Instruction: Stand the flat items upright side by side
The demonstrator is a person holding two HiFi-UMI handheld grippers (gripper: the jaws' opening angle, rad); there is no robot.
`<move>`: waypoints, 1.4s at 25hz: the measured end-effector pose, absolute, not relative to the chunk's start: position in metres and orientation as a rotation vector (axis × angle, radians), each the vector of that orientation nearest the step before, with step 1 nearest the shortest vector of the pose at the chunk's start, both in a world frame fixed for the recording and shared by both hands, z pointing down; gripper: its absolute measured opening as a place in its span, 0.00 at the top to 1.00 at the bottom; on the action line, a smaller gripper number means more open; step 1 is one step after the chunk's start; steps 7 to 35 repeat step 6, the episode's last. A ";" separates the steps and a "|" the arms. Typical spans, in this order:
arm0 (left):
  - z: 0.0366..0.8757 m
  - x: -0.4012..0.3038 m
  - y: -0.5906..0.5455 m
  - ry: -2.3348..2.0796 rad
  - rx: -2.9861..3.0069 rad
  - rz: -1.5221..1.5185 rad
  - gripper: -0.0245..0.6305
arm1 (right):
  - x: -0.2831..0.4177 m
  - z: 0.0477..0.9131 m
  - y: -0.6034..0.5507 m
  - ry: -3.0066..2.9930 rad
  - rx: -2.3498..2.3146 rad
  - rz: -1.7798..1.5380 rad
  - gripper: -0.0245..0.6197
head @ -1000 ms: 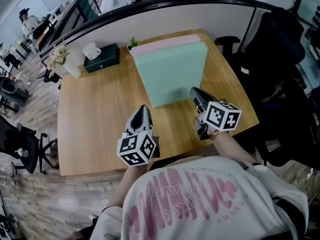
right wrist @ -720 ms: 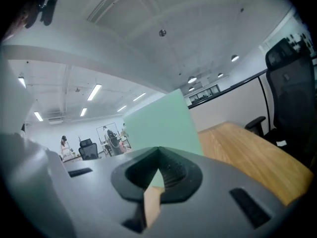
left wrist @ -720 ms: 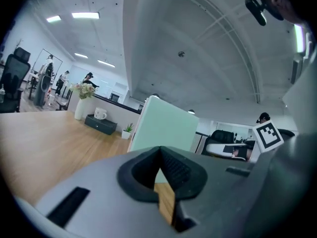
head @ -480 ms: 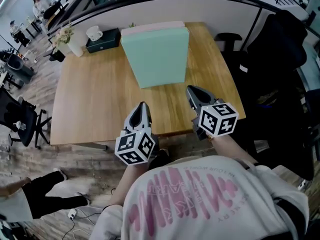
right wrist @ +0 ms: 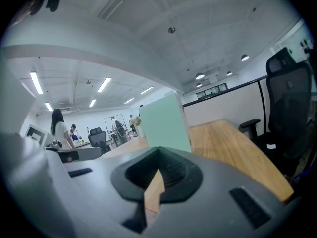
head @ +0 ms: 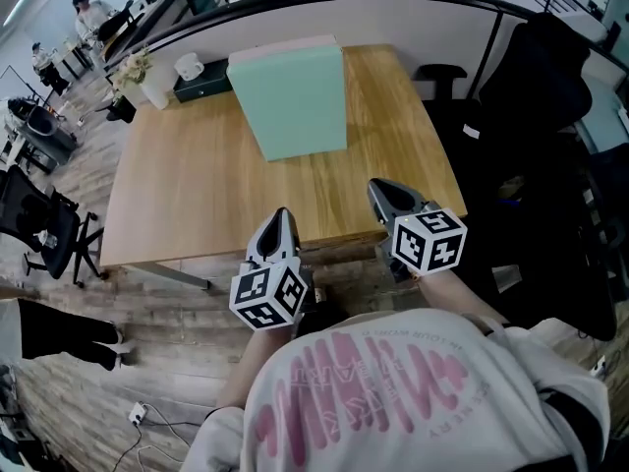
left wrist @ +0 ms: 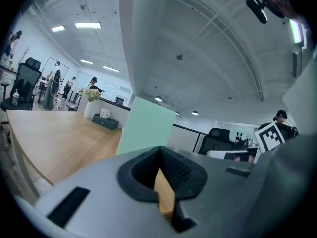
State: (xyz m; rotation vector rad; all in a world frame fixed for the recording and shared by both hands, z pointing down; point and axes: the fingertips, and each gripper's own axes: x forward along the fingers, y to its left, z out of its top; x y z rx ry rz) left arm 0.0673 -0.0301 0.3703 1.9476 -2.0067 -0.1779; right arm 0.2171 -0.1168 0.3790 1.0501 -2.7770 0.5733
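A mint green flat panel (head: 291,101) stands upright at the far side of the wooden table (head: 187,185), with a pink panel (head: 285,44) upright right behind it. The green panel (left wrist: 145,127) shows ahead in the left gripper view and also ahead, as the same green panel (right wrist: 165,122), in the right gripper view. My left gripper (head: 278,221) is shut and empty at the table's near edge. My right gripper (head: 383,193) is shut and empty too, near the edge to the right. Both sit well short of the panels.
A dark box (head: 201,78) with a white mug (head: 186,65) on it and a white vase of flowers (head: 150,84) stand at the table's far left corner. A black office chair (head: 550,96) is at the right. Another chair (head: 39,234) and people stand off to the left.
Both grippers have drawn back from the panels toward the table's near edge, and the view has backed off with them. The panels stay upright where they were.
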 end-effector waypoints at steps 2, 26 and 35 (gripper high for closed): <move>0.371 0.070 -0.022 -2.009 1.942 -0.186 0.96 | 0.220 0.382 -0.109 -2.774 1.042 0.576 0.97; 0.373 0.078 -0.006 -2.005 1.929 -0.195 0.96 | 0.228 0.387 -0.091 -2.760 1.030 0.583 0.97; 0.373 0.078 -0.006 -2.005 1.929 -0.195 0.96 | 0.228 0.387 -0.091 -2.760 1.030 0.583 0.97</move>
